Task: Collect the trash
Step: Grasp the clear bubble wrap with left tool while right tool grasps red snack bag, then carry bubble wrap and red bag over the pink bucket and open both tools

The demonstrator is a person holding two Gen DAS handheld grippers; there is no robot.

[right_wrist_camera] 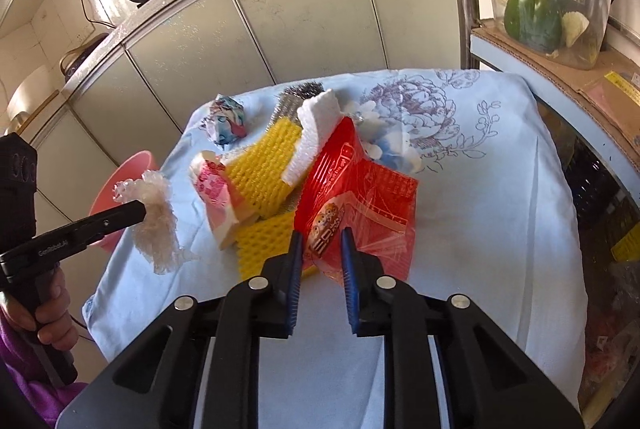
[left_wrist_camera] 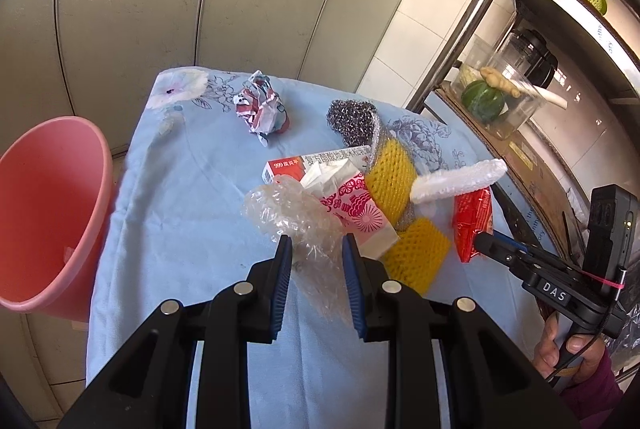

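**Trash pickup: barely started, both tools just grabbing their first bits**

Standing by the desk [left_wrist_camera: 168, 189] here, blue flowery cloth over it, and most of the junk sits in one heap mid-cloth. The pink bin [left_wrist_camera: 48, 213] hangs off the left edge, tipped with its mouth toward the desk. I can only spot a small scrap in it, so I'd say almost everything is left to do.

Biggest piece is the yellow foam net [right_wrist_camera: 260, 169], lying long-ways from the far side toward the near side, with a silver scrubber [left_wrist_camera: 352, 117] at its far end. Propped on it is a white foam strip [left_wrist_camera: 460, 181], long axis across the heap, tip pointing right and a bit up in the left view.

The red wrapper [right_wrist_camera: 360, 189] stands up off the cloth, fanning toward the far side; the right tool [right_wrist_camera: 320, 249] is clamped on its near lower corner, pads squeezing the film.

The left tool [left_wrist_camera: 316, 249] is pinched on the bubble wrap [left_wrist_camera: 288, 213], which looks lifted clear of the desk and dangles limp, long axis roughly up-down.

Untouched: a pink tissue pack [left_wrist_camera: 352, 205] leaning on the net, a medicine box [left_wrist_camera: 312, 165] behind it, and a crumpled paper ball [left_wrist_camera: 262, 105] well apart at the far end.
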